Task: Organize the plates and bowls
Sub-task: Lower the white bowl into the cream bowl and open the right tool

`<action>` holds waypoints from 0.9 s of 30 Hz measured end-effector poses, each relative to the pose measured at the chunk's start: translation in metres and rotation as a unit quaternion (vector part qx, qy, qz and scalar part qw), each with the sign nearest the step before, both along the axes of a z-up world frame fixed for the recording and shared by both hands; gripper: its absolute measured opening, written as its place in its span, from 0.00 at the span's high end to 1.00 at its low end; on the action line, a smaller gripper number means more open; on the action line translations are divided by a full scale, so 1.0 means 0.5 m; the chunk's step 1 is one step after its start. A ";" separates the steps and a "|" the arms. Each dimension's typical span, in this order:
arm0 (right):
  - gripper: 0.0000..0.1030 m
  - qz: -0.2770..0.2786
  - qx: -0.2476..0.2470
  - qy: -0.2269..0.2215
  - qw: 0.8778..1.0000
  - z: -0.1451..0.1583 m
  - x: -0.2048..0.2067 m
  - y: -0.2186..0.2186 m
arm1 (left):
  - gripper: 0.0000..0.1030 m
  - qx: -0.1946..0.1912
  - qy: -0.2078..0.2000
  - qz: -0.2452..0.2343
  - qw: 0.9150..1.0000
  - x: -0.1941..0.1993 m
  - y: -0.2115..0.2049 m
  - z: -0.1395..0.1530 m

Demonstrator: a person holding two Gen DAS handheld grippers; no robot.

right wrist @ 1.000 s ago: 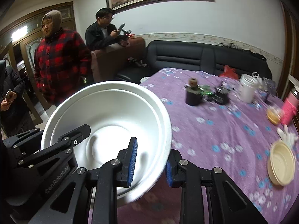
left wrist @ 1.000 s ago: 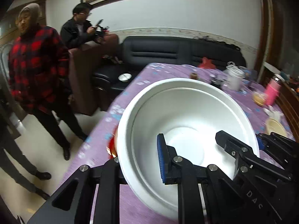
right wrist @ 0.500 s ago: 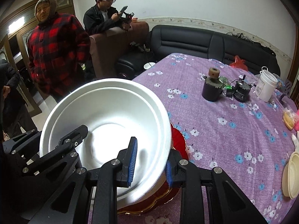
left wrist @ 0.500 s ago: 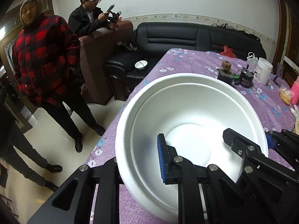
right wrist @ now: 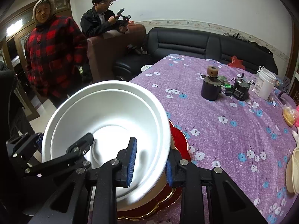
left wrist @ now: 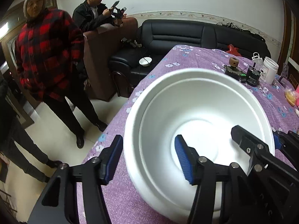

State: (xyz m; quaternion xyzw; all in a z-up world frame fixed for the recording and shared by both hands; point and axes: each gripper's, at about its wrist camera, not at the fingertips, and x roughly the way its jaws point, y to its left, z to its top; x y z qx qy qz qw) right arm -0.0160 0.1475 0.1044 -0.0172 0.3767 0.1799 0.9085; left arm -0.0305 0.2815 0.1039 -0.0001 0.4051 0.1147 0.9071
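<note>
The left gripper (left wrist: 149,158) is opening, letting go of the bowl's (left wrist: 198,130) rim; the right gripper (right wrist: 150,162) is still gripping it. The bowl is now sitting on the red plate (right wrist: 180,140), so stacking looks finished.

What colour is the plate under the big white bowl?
Red with a gold scalloped rim, best seen from the right wrist.

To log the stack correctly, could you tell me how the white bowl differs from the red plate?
The bowl is plain white and deep; the plate is red, shallow, with a gold scalloped edge. The bowl is on top; the plate lies underneath, mostly hidden. Both are round.
</note>
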 end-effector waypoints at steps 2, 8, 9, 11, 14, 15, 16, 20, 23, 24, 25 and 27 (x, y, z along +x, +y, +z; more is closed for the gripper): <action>0.64 -0.003 -0.004 -0.008 1.000 -0.001 -0.001 0.000 | 0.40 -0.005 0.001 0.005 1.000 -0.006 0.007 0.000; 0.50 0.002 0.007 -0.009 1.000 0.000 -0.004 -0.002 | 0.36 -0.025 0.000 0.012 1.000 -0.032 0.028 0.006; 0.49 0.004 0.010 -0.008 1.000 0.001 -0.006 -0.003 | 0.35 -0.032 0.001 0.012 0.999 -0.036 0.031 0.007; 0.46 0.007 0.017 -0.008 1.000 0.004 -0.008 -0.004 | 0.35 -0.044 -0.001 0.015 0.999 -0.047 0.039 0.011; 0.35 0.004 0.020 -0.021 1.000 0.017 -0.016 -0.009 | 0.35 -0.049 -0.013 0.022 0.999 -0.066 0.045 0.023; 0.26 -0.001 0.020 -0.030 0.999 0.023 -0.019 -0.012 | 0.35 -0.051 -0.019 0.025 0.998 -0.073 0.048 0.029; 0.18 -0.005 0.022 -0.039 0.999 0.029 -0.022 -0.017 | 0.35 -0.055 -0.024 0.026 0.998 -0.080 0.050 0.035; 0.12 -0.016 0.034 -0.045 0.998 0.043 -0.025 -0.034 | 0.23 -0.062 -0.044 0.033 0.997 -0.109 0.053 0.056; 0.12 -0.029 0.042 -0.052 0.997 0.054 -0.034 -0.050 | 0.19 -0.052 -0.058 0.033 0.996 -0.129 0.042 0.069; 0.12 -0.033 0.043 -0.054 0.997 0.057 -0.038 -0.056 | 0.18 -0.044 -0.061 0.033 0.997 -0.135 0.034 0.071; 0.12 -0.037 0.046 -0.055 0.997 0.060 -0.044 -0.064 | 0.18 -0.033 -0.065 0.034 0.997 -0.141 0.027 0.072; 0.12 -0.044 0.047 -0.055 0.996 0.060 -0.055 -0.079 | 0.17 -0.012 -0.070 0.038 0.997 -0.143 0.017 0.070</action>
